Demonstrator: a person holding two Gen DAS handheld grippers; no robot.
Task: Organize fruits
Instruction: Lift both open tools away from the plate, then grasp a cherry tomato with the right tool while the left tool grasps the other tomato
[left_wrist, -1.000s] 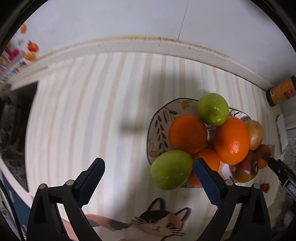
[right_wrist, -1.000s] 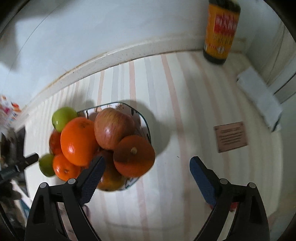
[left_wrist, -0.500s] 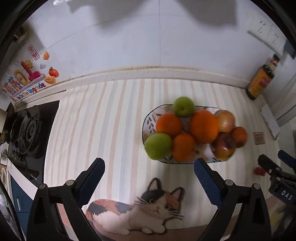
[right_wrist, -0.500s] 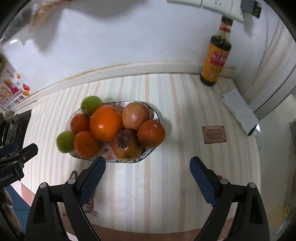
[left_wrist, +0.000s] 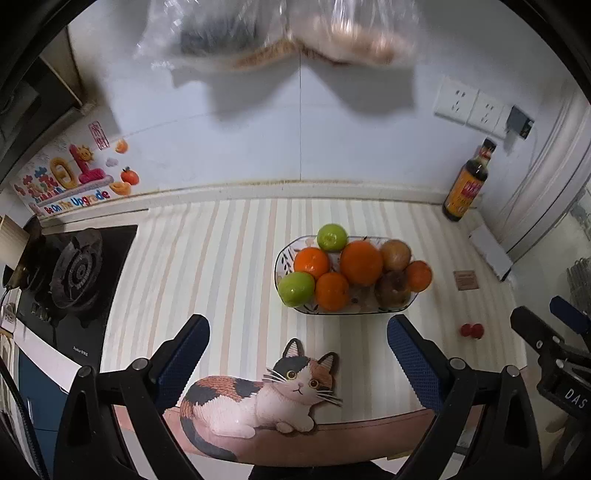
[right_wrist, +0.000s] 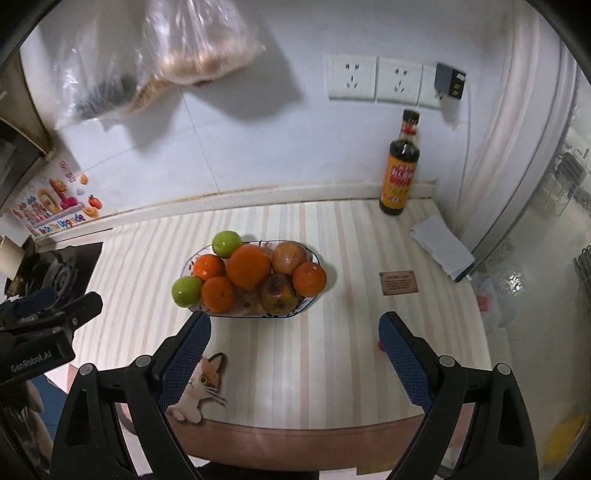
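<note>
A patterned plate (left_wrist: 286, 254) (right_wrist: 312, 299) sits on the striped counter, piled with several oranges (left_wrist: 361, 262) (right_wrist: 248, 266), two green apples (left_wrist: 296, 289) (right_wrist: 186, 291), a reddish apple (right_wrist: 289, 257) and a dark bruised fruit (left_wrist: 392, 293) (right_wrist: 277, 293). My left gripper (left_wrist: 297, 349) is open and empty, held back above the counter's front edge. My right gripper (right_wrist: 294, 341) is open and empty, also near the front edge. Each gripper shows in the other's view, the right one at the right (left_wrist: 550, 332), the left one at the left (right_wrist: 48, 306).
A gas stove (left_wrist: 74, 273) lies at the left. A soy sauce bottle (right_wrist: 402, 166) stands at the back right by a white folded cloth (right_wrist: 441, 247). A small red object (left_wrist: 471, 329) and a brown card (right_wrist: 398, 282) lie right of the plate. Plastic bags (right_wrist: 184, 44) hang on the wall.
Both grippers have pulled back and up from the plate, which now looks smaller and farther. Both stay open and empty. The fruits have not moved.
</note>
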